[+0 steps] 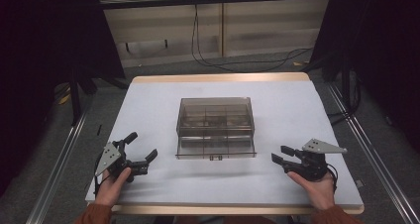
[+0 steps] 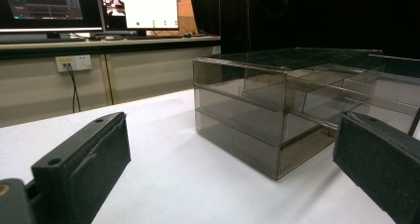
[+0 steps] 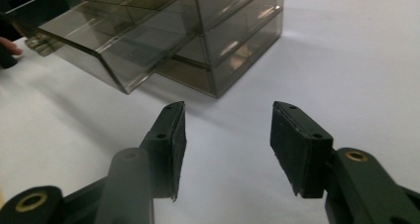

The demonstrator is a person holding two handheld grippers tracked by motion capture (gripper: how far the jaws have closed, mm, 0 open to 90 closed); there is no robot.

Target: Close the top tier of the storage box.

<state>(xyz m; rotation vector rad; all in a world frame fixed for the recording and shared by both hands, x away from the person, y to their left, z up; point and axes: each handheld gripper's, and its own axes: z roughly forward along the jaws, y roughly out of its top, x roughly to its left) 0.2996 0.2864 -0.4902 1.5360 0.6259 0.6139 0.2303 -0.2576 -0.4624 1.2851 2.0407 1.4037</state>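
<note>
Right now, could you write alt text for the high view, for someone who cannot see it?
A smoky transparent drawer box with its top drawer pulled partly out sits mid-table on a white table. Each of a person's hands holds an open hand-held gripper near the front edge, apart from the box: the left hand-held gripper and the right hand-held gripper.

Drawer box (image 3: 163, 35) top cut off; its contents too dim to tell

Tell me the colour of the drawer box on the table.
The drawer box is clear, smoke-brown tinted plastic, see-through to its dividers; it shows best in the left gripper view.
</note>
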